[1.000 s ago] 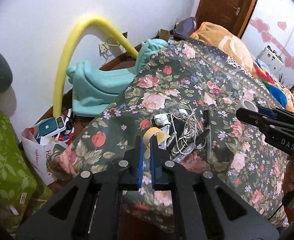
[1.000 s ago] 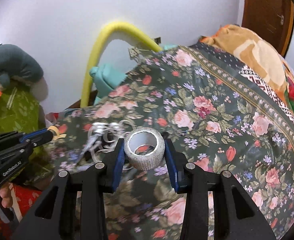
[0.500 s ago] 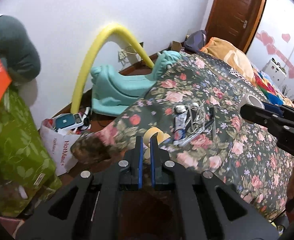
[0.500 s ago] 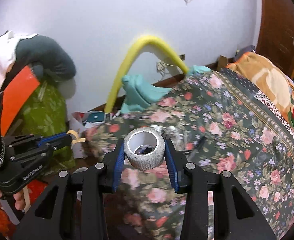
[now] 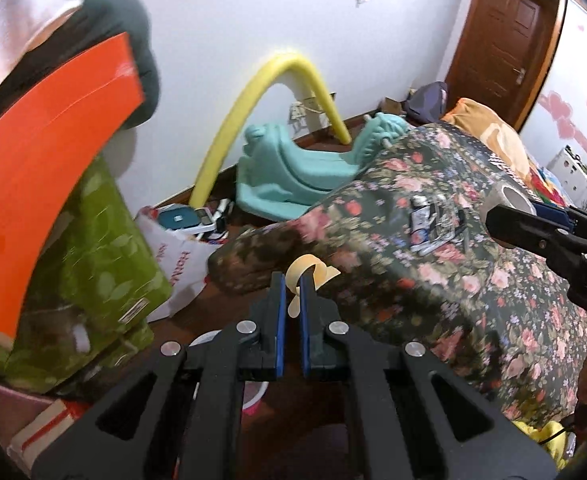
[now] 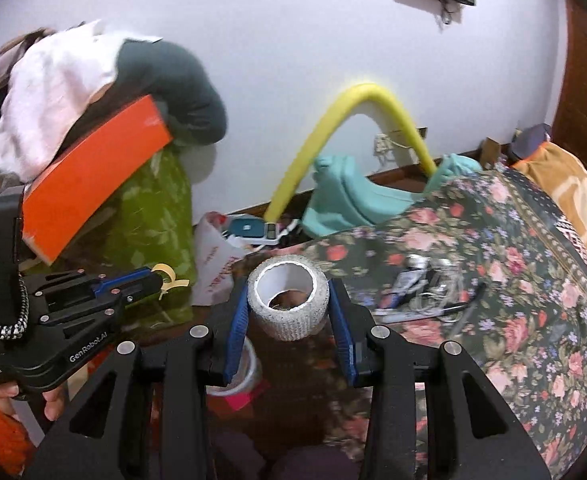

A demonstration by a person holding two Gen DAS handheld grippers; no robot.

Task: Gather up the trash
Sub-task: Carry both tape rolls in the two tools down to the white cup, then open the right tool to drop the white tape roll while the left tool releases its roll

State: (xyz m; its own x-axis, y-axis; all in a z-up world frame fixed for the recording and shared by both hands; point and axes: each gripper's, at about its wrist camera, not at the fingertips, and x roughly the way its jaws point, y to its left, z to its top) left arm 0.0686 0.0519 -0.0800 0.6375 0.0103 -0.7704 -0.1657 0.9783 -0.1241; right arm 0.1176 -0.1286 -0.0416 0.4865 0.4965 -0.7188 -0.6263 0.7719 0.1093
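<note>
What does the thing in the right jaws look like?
Find the flowery bedspread, then look just off its near corner at the right gripper. Between its blue pads sits a white roll: stubby, bumpy outside, hollow inside, unlike the thin yellowish tape strip in the left gripper.

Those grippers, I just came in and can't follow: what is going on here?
A person is gathering trash by the bed. The left gripper is shut on a curl of yellow tape; the right gripper clamps a white tape roll. Both are held off the flowered bedspread, over the floor. Cables lie on the bedspread.
</note>
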